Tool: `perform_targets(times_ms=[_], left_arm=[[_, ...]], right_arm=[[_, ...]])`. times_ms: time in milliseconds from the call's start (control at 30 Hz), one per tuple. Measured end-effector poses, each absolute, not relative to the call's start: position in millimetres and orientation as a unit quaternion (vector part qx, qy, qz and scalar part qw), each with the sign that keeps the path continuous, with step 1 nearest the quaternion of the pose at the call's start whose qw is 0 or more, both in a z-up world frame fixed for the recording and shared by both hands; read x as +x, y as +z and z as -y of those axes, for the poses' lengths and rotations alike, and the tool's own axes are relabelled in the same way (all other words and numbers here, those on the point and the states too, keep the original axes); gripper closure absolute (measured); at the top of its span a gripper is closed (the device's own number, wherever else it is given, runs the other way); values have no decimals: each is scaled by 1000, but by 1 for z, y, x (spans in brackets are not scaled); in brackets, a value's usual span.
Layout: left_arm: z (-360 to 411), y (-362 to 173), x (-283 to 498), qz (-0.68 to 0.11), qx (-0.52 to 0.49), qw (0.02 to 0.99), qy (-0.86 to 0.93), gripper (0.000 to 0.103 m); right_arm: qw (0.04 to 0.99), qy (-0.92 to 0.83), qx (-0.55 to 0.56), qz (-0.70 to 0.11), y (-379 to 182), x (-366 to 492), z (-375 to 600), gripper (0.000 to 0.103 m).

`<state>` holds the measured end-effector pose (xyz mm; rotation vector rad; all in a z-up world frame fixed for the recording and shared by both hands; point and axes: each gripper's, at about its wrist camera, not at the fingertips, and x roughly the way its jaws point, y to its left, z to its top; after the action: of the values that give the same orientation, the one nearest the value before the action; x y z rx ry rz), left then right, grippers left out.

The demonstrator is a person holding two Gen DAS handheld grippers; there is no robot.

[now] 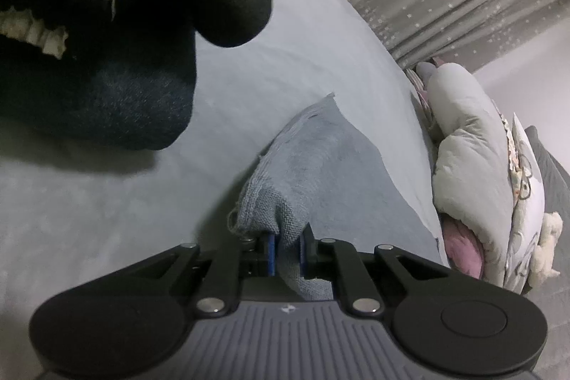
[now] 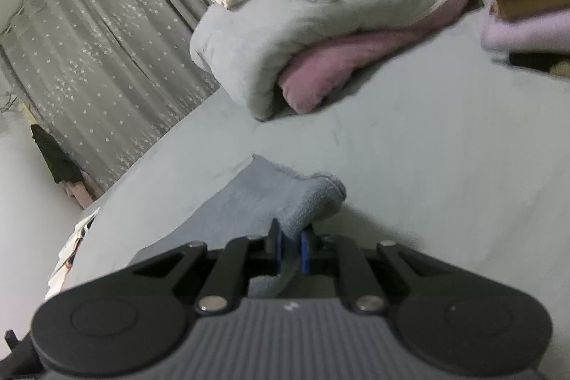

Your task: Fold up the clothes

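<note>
on the grey bed (image 1: 107, 202), left gripper (image 1: 288, 251) and right gripper (image 2: 292, 251) fingers each pinch the blue knit garment (image 1: 320, 159)

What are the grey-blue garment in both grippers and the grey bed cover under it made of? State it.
Grey-blue knit garment: looks like knitted yarn, possibly wool or acrylic; matte, with visible stitch loops and a frayed thread near the left gripper. The right gripper pinches the same weave. Grey bed cover: seemingly smooth woven cloth, matte, softly creased; fibre unclear.
</note>
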<state>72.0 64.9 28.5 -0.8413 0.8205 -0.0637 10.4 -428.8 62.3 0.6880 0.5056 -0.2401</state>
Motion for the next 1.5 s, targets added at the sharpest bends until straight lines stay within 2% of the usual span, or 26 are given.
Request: perform_targets(times_ms=[400,800,1000,1233,1500], left_arm=[[-61,45,33,-402,-381,833,-22,94],[-62,46,-41,-422,-369,827,-35,94],[-53,44,-77,-427,-324,843,-40,94],[-49,39,-80,-423,-271,863,-49,93],[-40,37,-76,-421,-220,878,-56,91]], right_arm=[[909,-123,318,-241,96,-33,426,95],[907,-134,300,-264,95,-100,427,95],[911,-128,278,-276,97,-136,422,95],[922,-107,211,-308,91,-133,403,95],[925,-88,185,-320,81,-121,396,93]])
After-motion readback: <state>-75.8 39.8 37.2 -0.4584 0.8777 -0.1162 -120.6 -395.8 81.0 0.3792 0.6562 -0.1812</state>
